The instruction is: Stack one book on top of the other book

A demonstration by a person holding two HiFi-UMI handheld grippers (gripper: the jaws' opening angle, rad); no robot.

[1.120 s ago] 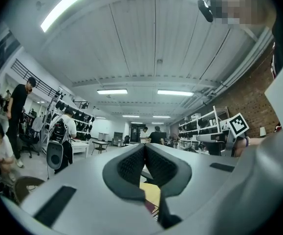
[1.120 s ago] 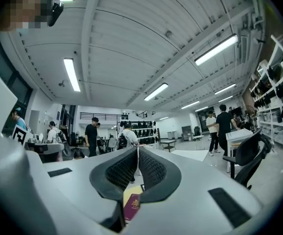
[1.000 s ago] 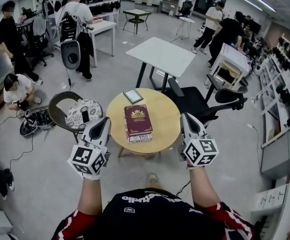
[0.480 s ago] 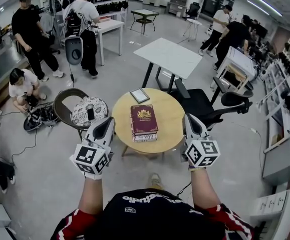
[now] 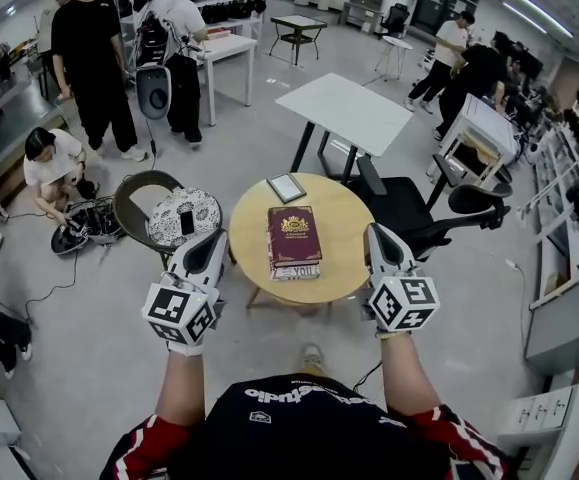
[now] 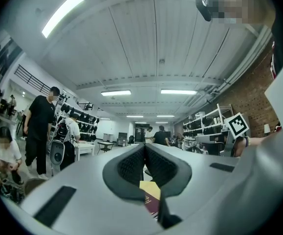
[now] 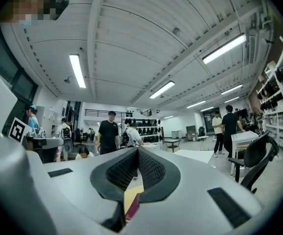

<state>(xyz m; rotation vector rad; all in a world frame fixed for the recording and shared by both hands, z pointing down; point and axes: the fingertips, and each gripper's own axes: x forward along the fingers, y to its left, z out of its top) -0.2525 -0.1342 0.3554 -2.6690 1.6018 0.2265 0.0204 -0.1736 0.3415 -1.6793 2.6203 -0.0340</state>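
Observation:
A maroon book (image 5: 295, 235) with a gold crest lies on top of a second book (image 5: 297, 271), whose pale page edge shows beneath it. The stack rests on a round wooden table (image 5: 344, 238). My left gripper (image 5: 217, 238) hangs shut just off the table's left edge, clear of the books. At the table's right edge my right gripper (image 5: 374, 233) is also shut and holds nothing. In the left gripper view the pads meet at the left gripper (image 6: 144, 151), with the maroon book (image 6: 151, 202) below them. The right gripper view shows the right gripper (image 7: 138, 153) closed the same way.
A small framed slate (image 5: 287, 187) lies at the table's far edge. A chair with a patterned cushion (image 5: 184, 218) stands left of the table, a black office chair (image 5: 419, 208) right of it, and a white table (image 5: 344, 111) behind. A person in black (image 5: 94, 58) and others stand around.
The head view has shifted, so table and books sit slightly further right in the frame. A person in black has walked closer at the far left. Both grippers stay shut beside the table.

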